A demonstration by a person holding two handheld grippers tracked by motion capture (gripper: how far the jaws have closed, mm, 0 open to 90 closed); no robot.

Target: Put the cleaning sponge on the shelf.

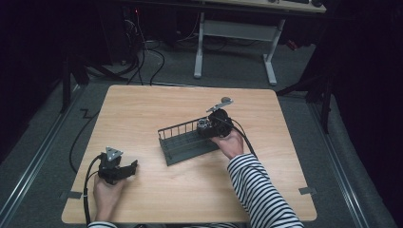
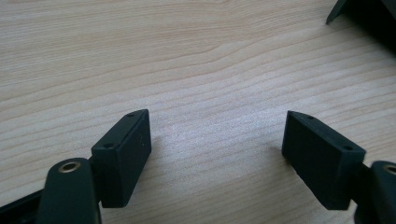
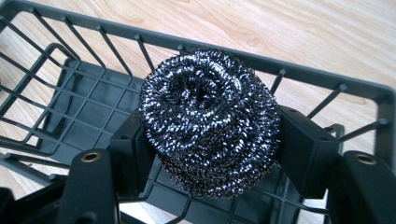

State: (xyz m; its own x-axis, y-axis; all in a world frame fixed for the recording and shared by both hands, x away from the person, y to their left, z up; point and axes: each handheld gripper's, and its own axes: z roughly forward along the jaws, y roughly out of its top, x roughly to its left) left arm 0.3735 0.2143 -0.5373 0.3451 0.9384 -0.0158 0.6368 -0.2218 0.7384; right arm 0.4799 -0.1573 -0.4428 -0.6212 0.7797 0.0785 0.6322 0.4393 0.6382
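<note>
A round steel wool scourer (image 3: 210, 121) sits between the jaws of my right gripper (image 3: 210, 144), which is shut on it. It hangs over the right end of a dark grey wire basket (image 3: 84, 107). From above, the scourer (image 1: 204, 125) shows at the basket's (image 1: 183, 147) right end, with the right gripper (image 1: 214, 126) and hand behind it. My left gripper (image 1: 124, 170) rests near the table's front left, open, with bare wood between its jaws (image 2: 217, 154).
The wooden table (image 1: 142, 109) is bare around the basket. A corner of the basket (image 2: 359, 14) shows at the top right of the left gripper view. Cables trail off the table's left edge, and a desk frame (image 1: 237, 33) stands beyond.
</note>
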